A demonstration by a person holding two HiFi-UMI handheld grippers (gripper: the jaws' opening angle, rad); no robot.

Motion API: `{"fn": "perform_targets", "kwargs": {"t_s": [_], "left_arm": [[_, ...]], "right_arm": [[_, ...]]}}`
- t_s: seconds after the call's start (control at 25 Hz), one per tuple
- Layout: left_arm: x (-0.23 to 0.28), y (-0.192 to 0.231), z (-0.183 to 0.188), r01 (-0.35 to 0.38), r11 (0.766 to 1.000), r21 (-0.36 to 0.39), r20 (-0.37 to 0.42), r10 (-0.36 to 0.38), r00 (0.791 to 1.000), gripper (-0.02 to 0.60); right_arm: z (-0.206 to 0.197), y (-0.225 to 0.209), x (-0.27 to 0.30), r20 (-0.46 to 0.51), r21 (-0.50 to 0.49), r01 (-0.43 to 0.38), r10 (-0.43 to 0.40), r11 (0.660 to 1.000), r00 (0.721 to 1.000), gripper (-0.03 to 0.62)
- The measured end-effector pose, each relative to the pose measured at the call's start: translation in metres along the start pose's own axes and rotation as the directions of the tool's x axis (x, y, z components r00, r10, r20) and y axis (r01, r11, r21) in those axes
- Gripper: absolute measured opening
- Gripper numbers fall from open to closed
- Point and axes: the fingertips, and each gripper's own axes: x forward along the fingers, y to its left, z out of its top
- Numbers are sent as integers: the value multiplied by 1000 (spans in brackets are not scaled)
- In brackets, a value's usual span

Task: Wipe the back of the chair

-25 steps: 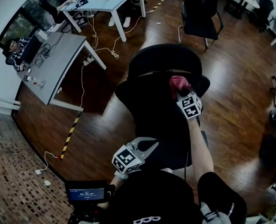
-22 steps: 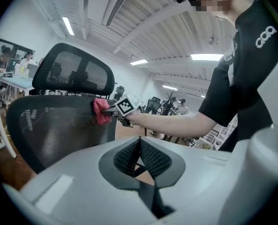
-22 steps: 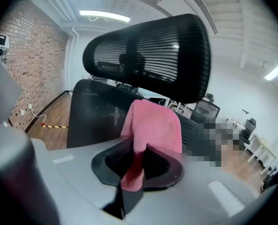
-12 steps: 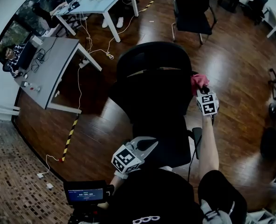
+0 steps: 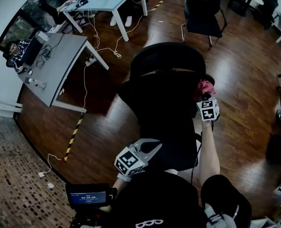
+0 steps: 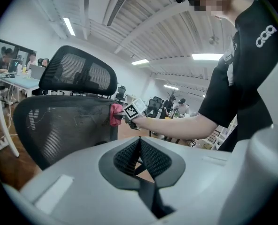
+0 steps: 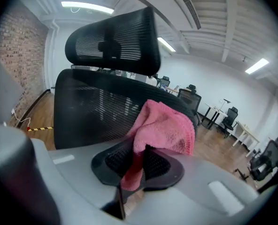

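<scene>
Wiping underway: my right claw clamps the pink cloth against the right edge of the office chair's mesh backrest. Left claw closed, empty, idle. Next I'd drag the cloth leftward across the mesh.

The head view looks steeply down onto the chair from behind its back. The left gripper view sits low, well back, facing the backrest beyond its fingers — the right gripper shows too. The right gripper view is close: mesh just past its fingers, perhaps touching. All share the backrest's right edge.
</scene>
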Motion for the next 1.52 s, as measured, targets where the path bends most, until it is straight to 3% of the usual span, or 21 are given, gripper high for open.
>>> {"fn": "perform_targets", "kwargs": {"t_s": [0.24,0.4,0.64,0.84,0.96,1.16,1.52], "left_arm": [[-29,12,-7,-48,999,-13,15,49,999,-25],[-48,26,-16,-87,996,-22,38,88,995,-25],[-75,39,-20,-118,992,-33,57,120,991,-25],[-95,45,-25,-159,986,-44,53,162,985,-25],[-99,47,-26,-168,985,-40,51,170,984,-25],[-86,41,-20,-143,989,-25,49,144,988,-25],[-36,15,-9,-46,999,9,10,46,999,-25]], "right_arm": [[33,110,23,23,-66,-147,149,987,989,44],[56,206,39,23,-141,-279,285,950,958,44],[78,350,55,-32,-298,-470,483,831,875,44],[81,419,54,-91,-393,-562,578,727,811,44],[75,420,58,-100,-401,-565,579,721,809,44],[56,357,64,-94,-338,-515,516,788,851,45],[-12,186,57,-102,-181,-341,328,922,939,48]]}}
